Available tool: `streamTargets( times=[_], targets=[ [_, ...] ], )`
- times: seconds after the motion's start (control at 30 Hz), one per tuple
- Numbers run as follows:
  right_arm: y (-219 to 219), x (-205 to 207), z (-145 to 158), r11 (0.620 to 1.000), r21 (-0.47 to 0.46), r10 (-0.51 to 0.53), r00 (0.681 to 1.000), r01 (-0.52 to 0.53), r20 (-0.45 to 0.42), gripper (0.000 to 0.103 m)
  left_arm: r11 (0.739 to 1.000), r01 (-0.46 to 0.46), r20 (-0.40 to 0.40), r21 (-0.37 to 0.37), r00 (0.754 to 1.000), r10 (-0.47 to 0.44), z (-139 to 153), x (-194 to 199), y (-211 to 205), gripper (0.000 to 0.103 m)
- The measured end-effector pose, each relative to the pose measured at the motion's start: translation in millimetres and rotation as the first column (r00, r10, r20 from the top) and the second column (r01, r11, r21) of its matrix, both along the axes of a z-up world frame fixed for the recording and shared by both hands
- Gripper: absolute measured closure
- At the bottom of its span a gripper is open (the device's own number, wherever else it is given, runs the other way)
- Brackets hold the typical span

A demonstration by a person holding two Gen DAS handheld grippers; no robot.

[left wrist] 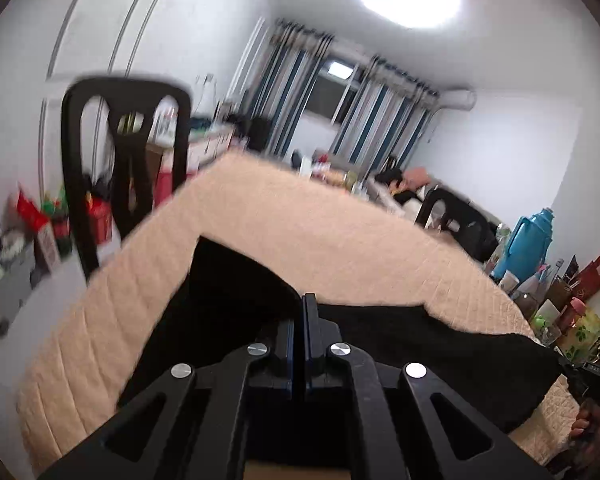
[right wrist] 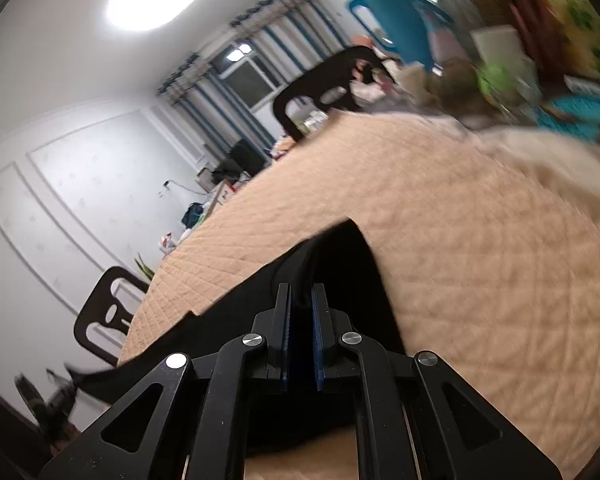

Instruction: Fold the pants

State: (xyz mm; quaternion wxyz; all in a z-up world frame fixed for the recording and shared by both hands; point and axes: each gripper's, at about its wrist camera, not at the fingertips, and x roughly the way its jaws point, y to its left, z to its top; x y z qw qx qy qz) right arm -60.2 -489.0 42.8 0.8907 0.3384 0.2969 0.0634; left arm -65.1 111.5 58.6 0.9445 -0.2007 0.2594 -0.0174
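Black pants [left wrist: 220, 300] lie across a peach quilted table cover [left wrist: 300, 220]. My left gripper [left wrist: 303, 300] has its pads pressed together on the pants' upper edge, and the cloth rises to the fingertips. In the right wrist view, my right gripper [right wrist: 301, 292] is shut on a raised fold of the pants [right wrist: 340, 256], with black cloth filling the narrow slot between the pads. The cloth stretches away to the left from there. A person's hand [left wrist: 588, 428] shows at the far right of the left wrist view, beside the pants' other end.
A black chair [left wrist: 124, 168] stands at the table's left side and another chair [left wrist: 456, 216] at the far right. A blue thermos [left wrist: 528, 240], bottles and bags [left wrist: 560, 300] crowd the right edge. The quilted cover [right wrist: 480, 260] spreads wide beyond the pants.
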Motion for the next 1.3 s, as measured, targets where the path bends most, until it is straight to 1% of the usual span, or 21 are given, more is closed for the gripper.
streamTargets(
  times=[0.07,0.1,0.13,0.23,0.3,0.37,0.4,0.47,0.53,0.63,0.73,0.83,0.9,0.93,0.97,1.0,1.07,1.17,1.3],
  targets=[
    [-7.6,1.4,-6.8,1.0,0.005,-0.018,0.999,0.018,-0.029,0.094,1.0,-0.019,-0.052,0.001,0.998,0.019,-17.0,5.1,3.3,0.098],
    [-9.9,4.5,-12.3,1.0,0.005,-0.017,0.998,0.017,-0.054,0.094,1.0,-0.022,-0.071,-0.009,0.997,0.022,-23.6,8.1,5.1,0.098],
    [-8.8,9.2,-21.0,1.0,-0.013,-0.014,0.995,0.013,-0.097,0.094,1.0,-0.023,-0.084,-0.022,0.996,0.021,-29.3,10.4,6.1,0.098],
    [-6.4,11.6,-38.1,0.999,-0.046,-0.023,0.986,0.016,-0.163,0.093,0.999,-0.032,-0.106,-0.031,0.994,0.028,-41.0,10.5,4.8,0.098],
    [-10.3,7.2,-41.9,0.999,-0.025,-0.025,0.987,0.021,-0.156,0.092,0.999,-0.038,-0.11,-0.014,0.993,0.037,-43.7,8.4,1.9,0.098],
    [-12.2,4.1,-41.3,0.999,-0.033,-0.028,0.988,0.023,-0.152,0.091,0.999,-0.04,-0.12,-0.022,0.992,0.037,-45.8,6.0,3.7,0.098],
    [-10.5,3.5,-39.0,0.998,-0.051,-0.029,0.989,0.022,-0.148,0.09,0.999,-0.043,-0.125,-0.033,0.991,0.038,-46.1,5.6,5.1,0.098],
    [-8.3,1.3,-33.9,0.997,-0.079,-0.034,0.99,0.023,-0.135,0.089,0.997,-0.065,-0.125,-0.043,0.99,0.059,-44.3,1.3,11.6,0.094],
    [-4.8,-2.7,-26.0,0.99,-0.134,-0.059,0.991,0.042,-0.12,0.088,0.995,-0.095,-0.108,-0.037,0.99,0.09,-35.9,-4.3,16.5,0.093],
    [-1.1,-10.3,-13.1,0.969,-0.228,-0.114,0.99,0.092,-0.083,0.088,0.986,-0.152,-0.091,-0.065,0.985,0.146,-25.3,-13.3,29.0,0.092],
    [2.1,-13.7,-3.1,0.967,-0.234,-0.111,0.993,0.1,-0.034,0.088,0.976,-0.211,-0.072,-0.048,0.976,0.208,-18.4,-19.5,35.1,0.09],
    [11.3,-9.3,2.9,0.965,-0.25,-0.081,0.997,0.077,-0.006,0.086,0.97,-0.24,-0.057,-0.042,0.97,0.237,-15.2,-21.7,40.6,0.089],
    [20.9,-3.4,3.8,0.964,-0.261,-0.049,0.999,0.047,-0.001,0.085,0.973,-0.227,-0.047,-0.026,0.973,0.226,-12.9,-18.9,42.1,0.078],
    [26.4,1.2,2.9,0.965,-0.262,-0.026,1.0,0.025,-0.001,0.085,0.977,-0.211,-0.054,-0.02,0.976,0.209,-14.0,-16.0,43.4,0.065],
    [30.8,3.8,2.0,0.965,-0.262,-0.012,1.0,0.011,-0.002,0.085,0.98,-0.197,-0.068,-0.015,0.978,0.195,-16.3,-10.7,43.6,0.06],
    [35.8,8.1,0.4,0.965,-0.262,0.005,1.0,-0.007,-0.007,0.085,0.984,-0.178,-0.078,-0.004,0.981,0.177,-18.7,-4.4,43.0,0.059],
    [48.3,15.8,-2.7,0.964,-0.263,0.043,0.999,-0.046,-0.015,0.085,0.991,-0.128,-0.108,0.044,0.985,0.132,-24.7,12.9,41.9,0.053],
    [67.9,26.3,-7.3,0.958,-0.266,0.105,0.994,-0.107,-0.021,0.085,0.993,-0.077,-0.172,0.093,0.981,0.092,-37.6,41.8,41.7,0.052],
    [95.8,40.3,-12.2,0.945,-0.267,0.19,0.981,-0.19,-0.03,0.085,0.986,-0.002,-0.237,0.165,0.971,0.042,-46.1,75.8,32.3,0.052]
  ],
)
